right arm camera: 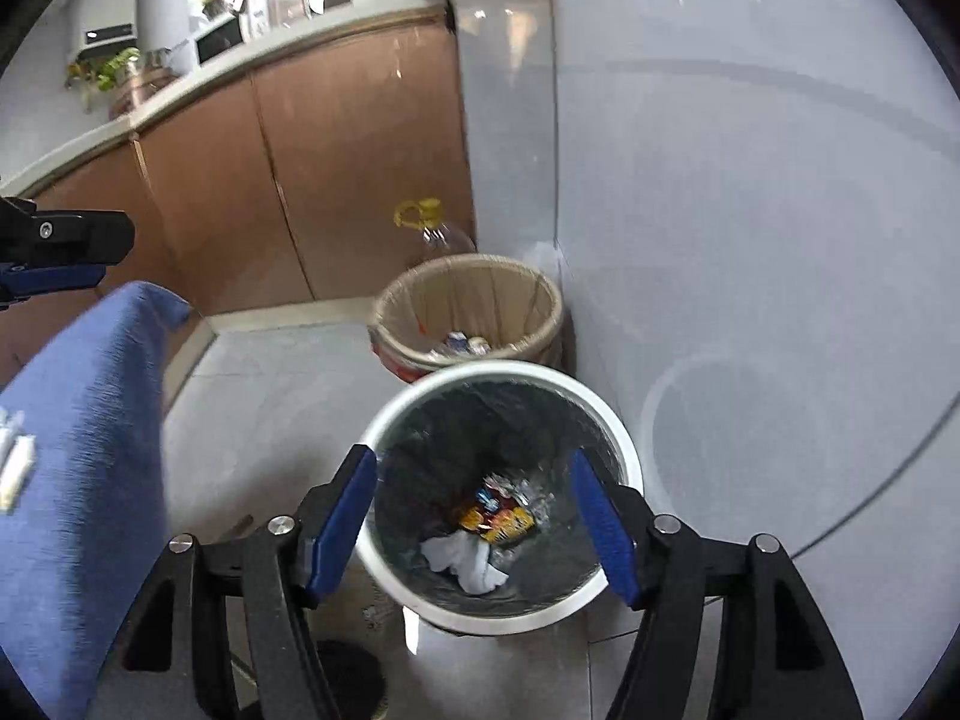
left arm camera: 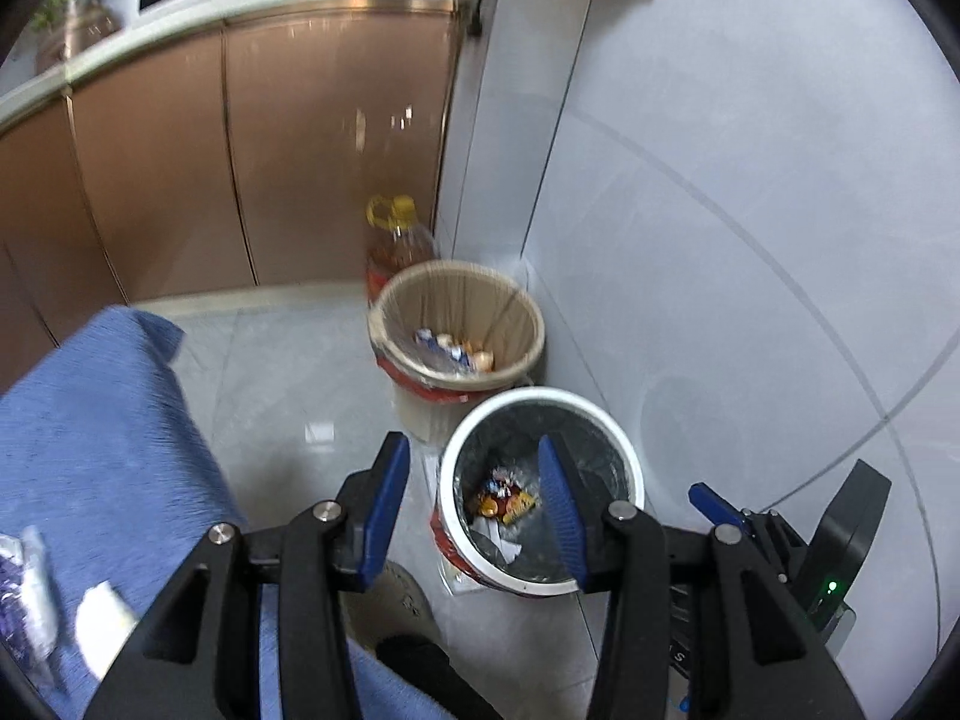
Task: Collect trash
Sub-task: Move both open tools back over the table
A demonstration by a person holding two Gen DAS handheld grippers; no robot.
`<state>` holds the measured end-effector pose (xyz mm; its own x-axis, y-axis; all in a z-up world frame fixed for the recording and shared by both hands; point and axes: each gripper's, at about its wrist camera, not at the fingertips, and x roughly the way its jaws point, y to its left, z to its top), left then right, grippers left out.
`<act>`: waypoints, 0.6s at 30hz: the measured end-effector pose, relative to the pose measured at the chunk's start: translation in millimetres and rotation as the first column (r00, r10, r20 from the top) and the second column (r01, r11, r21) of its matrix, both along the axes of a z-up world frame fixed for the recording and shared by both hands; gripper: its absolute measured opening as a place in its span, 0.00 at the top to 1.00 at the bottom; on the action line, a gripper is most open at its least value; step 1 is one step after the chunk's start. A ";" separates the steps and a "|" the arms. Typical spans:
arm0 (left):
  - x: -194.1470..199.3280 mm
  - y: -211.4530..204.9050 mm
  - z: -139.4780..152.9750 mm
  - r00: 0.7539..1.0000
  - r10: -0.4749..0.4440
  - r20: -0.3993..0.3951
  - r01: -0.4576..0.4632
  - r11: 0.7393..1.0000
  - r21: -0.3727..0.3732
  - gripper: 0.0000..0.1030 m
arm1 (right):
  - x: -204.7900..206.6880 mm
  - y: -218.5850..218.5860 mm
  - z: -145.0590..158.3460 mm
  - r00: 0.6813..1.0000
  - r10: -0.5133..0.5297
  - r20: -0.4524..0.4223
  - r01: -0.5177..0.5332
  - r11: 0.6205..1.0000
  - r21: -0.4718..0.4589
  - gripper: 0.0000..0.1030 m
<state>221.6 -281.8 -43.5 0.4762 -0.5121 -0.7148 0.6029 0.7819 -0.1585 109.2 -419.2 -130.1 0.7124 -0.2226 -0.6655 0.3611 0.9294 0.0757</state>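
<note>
We hold both tongs above the white-rimmed bin (right arm camera: 624,438) w/ dark liner. Left tongs (left arm camera: 474,510): spread, nothing btwn the blue pads. Right tongs (right arm camera: 474,528): spread, nothing btwn the pads. Trash location: colourful wrappers (right arm camera: 498,513) and a white crumpled tissue (right arm camera: 468,564) lie at the bin's bottom. A tan-lined bin (left arm camera: 522,312) stands just behind, also w/ trash inside. A yellow-capped oil bottle (left arm camera: 396,234) stands behind that, by the brown cabinet (left arm camera: 240,168). More scraps (left arm camera: 36,594) lie on the blue-covered surface (left arm camera: 102,438), at left.
</note>
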 end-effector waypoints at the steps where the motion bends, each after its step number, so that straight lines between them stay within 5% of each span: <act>1: -7.2 8.4 7.9 1.000 -0.001 0.017 0.001 1.000 -0.012 0.58 | -2.7 6.1 8.0 1.000 0.012 0.011 -0.012 1.000 -0.007 0.36; 6: -37.3 53.9 40.4 0.997 0.015 0.077 -0.012 0.999 -0.042 0.56 | -17.0 32.3 44.2 0.996 0.055 0.067 -0.052 0.998 -0.048 0.35; 8: -47.1 74.7 53.2 0.995 0.036 0.095 -0.031 0.998 -0.053 0.44 | -21.5 41.1 57.0 0.994 0.069 0.090 -0.064 0.996 -0.058 0.35; 18: -79.2 177.9 93.4 0.971 0.179 0.159 -0.161 0.980 -0.121 0.44 | -41.0 101.7 113.6 0.963 0.201 0.178 -0.178 0.975 -0.134 0.34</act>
